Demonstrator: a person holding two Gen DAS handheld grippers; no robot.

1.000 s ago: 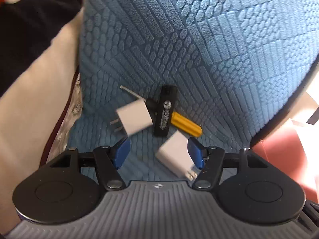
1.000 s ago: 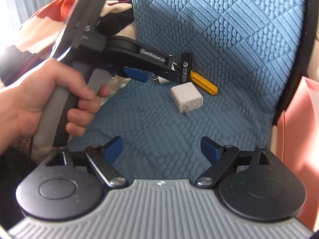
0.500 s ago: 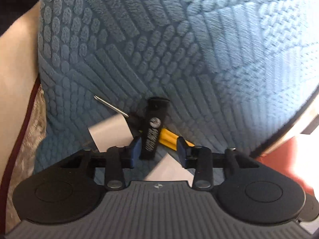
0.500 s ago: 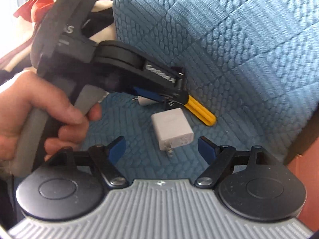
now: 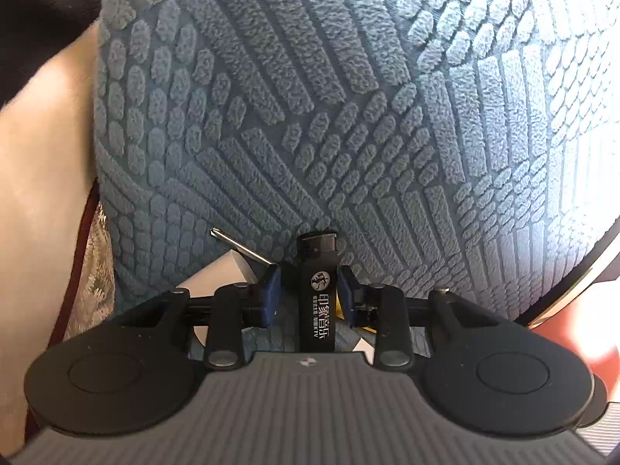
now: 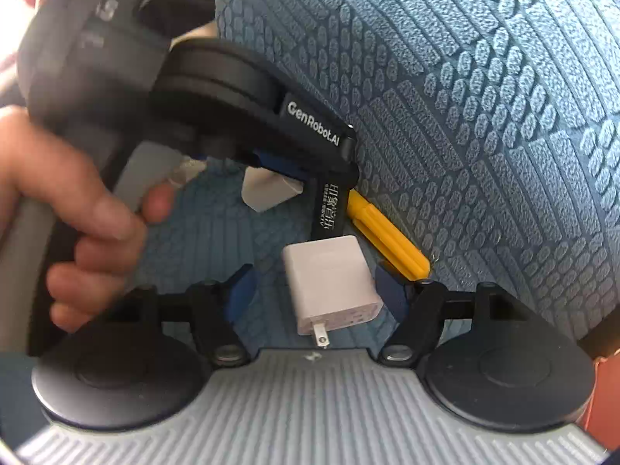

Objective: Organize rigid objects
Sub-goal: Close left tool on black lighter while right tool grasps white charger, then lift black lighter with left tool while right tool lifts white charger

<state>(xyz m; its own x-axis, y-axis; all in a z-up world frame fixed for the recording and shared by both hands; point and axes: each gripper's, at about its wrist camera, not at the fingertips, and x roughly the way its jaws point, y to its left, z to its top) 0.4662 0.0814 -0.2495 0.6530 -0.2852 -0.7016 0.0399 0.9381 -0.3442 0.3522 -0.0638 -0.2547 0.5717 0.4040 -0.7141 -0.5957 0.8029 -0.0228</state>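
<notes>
— Left tool [image 5: 310,294]?
— Angled down over the blue cushion with the raised woven pattern [image 5: 348,116], jaws narrow and just now closing further. Between them, a flat black plastic bar with white printed characters [image 5: 318,310], running lengthwise along the tool's line. Right-hand pad against the bar's edge, and a dark sliver between the left-hand pad and the bar. Hard to say whether pinched yet.
— Held by?
— A bare left hand [image 6: 69,209], wrapped round the grey handle, seen from the right wrist camera.
— Anything else near that tool?
— A screwdriver with a yellow ribbed plastic handle [image 6: 387,232], crossing behind the bar. Thin metal shaft [image 5: 240,246] out ahead and left of the left-hand pad, yellow handle off to the right of the tool's tip. Also a white plastic plug-in charger block [image 5: 221,275] just left of the left-hand finger, partly hidden behind it.
— Right tool [image 6: 314,290]?
— Open, jaws just now closing in. Between them, a second white charger block [image 6: 329,283], metal prongs pointing back toward the tool's body. Clear gap on the left-hand pad's side; right-hand pad near the block's edge, not visibly pressing. Block flat on the cushion, far end touching the black bar's near end.
— Yellow handle from there?
— Just ahead of the right-hand pad, slanting away up and to the left.
</notes>
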